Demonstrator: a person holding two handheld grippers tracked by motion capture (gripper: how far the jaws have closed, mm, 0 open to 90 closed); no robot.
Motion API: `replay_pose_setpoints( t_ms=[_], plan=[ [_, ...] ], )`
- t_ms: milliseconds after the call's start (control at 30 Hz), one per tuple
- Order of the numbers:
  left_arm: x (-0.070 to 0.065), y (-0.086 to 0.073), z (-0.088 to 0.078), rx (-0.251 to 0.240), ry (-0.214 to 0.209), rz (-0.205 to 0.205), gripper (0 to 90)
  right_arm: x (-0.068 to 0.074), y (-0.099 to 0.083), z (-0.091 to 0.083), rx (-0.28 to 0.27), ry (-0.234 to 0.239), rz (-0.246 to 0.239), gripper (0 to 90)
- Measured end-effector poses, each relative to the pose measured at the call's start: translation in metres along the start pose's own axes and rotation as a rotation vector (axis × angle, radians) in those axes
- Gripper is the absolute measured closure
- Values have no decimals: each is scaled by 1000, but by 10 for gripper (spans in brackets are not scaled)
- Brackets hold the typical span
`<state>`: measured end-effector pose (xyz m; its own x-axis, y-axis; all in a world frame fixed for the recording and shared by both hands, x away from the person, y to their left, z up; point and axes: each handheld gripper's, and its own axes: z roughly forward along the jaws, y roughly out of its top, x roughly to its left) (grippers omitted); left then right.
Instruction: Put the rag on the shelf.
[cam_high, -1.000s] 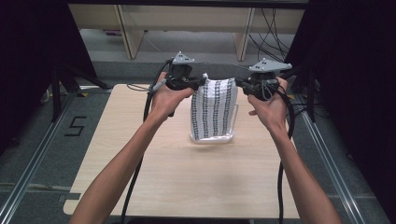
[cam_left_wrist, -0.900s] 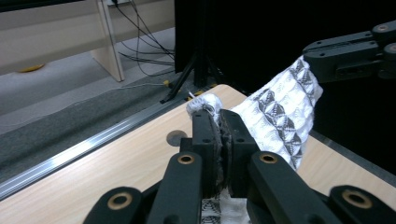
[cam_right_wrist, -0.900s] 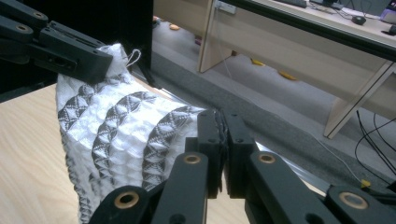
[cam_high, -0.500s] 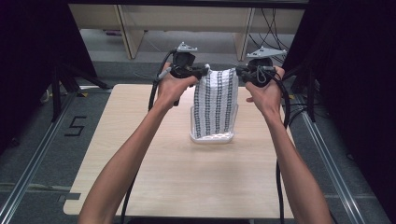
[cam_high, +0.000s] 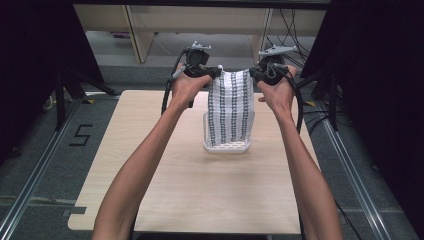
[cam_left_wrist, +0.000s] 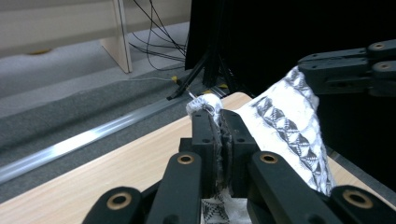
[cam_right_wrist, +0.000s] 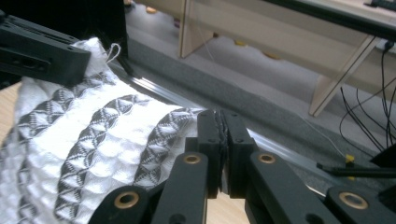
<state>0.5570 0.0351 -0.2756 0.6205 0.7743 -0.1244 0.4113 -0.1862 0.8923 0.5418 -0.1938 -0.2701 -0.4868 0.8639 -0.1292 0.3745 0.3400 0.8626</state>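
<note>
Two bare forearms reach up over the table (cam_high: 165, 190). Mid-table stands a white basket (cam_high: 227, 146), and the cloth (cam_high: 230, 107) hangs into it, its lower end inside. Farther off, the left gripper (cam_high: 216, 73) is clamped on the cloth's top left corner and the right gripper (cam_high: 254, 74) on its top right corner, holding the patterned cloth spread between them.

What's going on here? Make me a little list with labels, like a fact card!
Thing held: patterned cloth, white with dark stripes
Left tool: shut on one top corner of the cloth
Right tool: shut on the other top corner
Cloth position: stretched between the tools, hanging down
Under the cloth: white basket
Surface: wooden table
</note>
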Motion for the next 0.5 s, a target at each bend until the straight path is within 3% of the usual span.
replay_pose_setpoints(
  t_ms=[167,267,367,500],
  plan=[
    [5,-3,7,11,8,-19,847,-3,-2,13,25,5,17,884],
    [6,-5,10,39,22,3,844,-2,-5,20,53,9,22,883],
    [10,-9,17,49,30,-14,839,-1,-7,28,56,-10,17,883],
    [13,-13,22,57,33,-35,833,-1,-8,32,83,-3,30,883]
  ],
)
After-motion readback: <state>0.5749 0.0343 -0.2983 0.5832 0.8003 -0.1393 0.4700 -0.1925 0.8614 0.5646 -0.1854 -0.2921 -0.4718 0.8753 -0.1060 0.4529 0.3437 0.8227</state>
